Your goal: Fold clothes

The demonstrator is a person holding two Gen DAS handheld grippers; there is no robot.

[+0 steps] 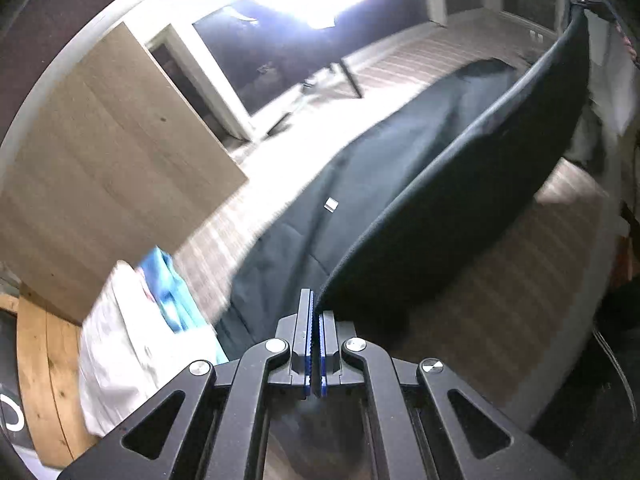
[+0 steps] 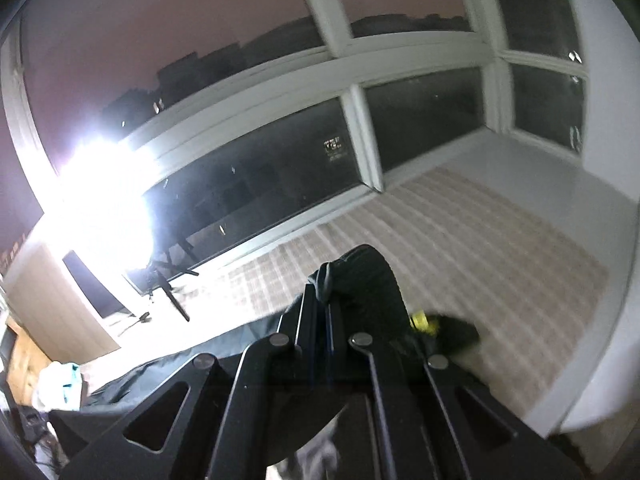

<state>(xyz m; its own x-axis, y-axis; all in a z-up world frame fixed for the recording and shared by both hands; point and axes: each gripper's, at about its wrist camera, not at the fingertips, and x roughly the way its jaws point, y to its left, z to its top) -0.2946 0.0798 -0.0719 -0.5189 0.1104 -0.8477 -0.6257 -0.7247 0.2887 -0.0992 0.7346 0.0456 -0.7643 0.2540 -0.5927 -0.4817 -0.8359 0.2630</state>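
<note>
A dark garment is stretched in the air above a striped bed surface. My left gripper is shut on one corner of its lifted edge; the edge runs up to the far right, where the right gripper holds the other end. The rest of the garment lies along the bed. In the right wrist view, my right gripper is shut on a bunched dark fold of the garment, held above the bed.
A white and blue pile of clothes lies at the left end of the bed and shows in the right wrist view. A bright lamp on a tripod stands by the large windows. A wooden panel stands at left.
</note>
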